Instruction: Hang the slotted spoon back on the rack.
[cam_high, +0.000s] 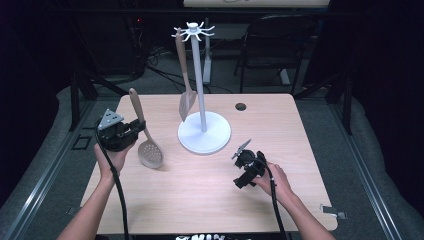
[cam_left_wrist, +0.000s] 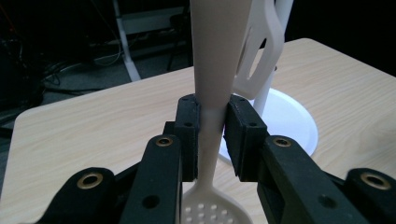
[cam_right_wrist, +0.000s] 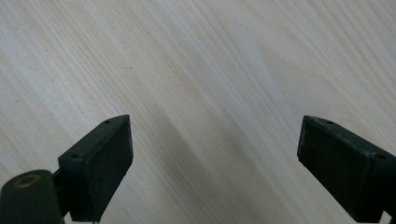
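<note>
Right now my left gripper (cam_high: 136, 131) is clamped on the handle of the beige plastic slotted spoon with a round perforated bowl (cam_high: 145, 131), the jaws pinching it just above where the neck narrows toward the bowl. In the left gripper view the pads press flat on both sides of the handle (cam_left_wrist: 212, 116), so I have it firmly. The spoon hangs nearly upright, bowl down and close over the pale wooden table (cam_high: 210, 190), handle pointing up, to the left of the white utensil stand with a round base, tall post and hooked crown (cam_high: 203, 131). A second beige plastic slotted turner (cam_high: 185, 85) hangs from one of the hooks at the top.

My right gripper (cam_high: 241, 148) rests low over the table near the stand's base, jaws spread wide with nothing between them; its own view shows bare wood grain between the pads.

I judge the spoon light and stiff, so it should not sag or bend in my grip. Its smooth, rounded handle could twist between the pads, since the bowl's weight hangs below my hold. Gripping low on the handle suits me here: it leaves the upper end free, and that end is what would have to meet a hook. I cannot see a hanging hole at its tip from these angles. The stand looks top-heavy, so I would treat a nudge to the post as a risk.
</note>
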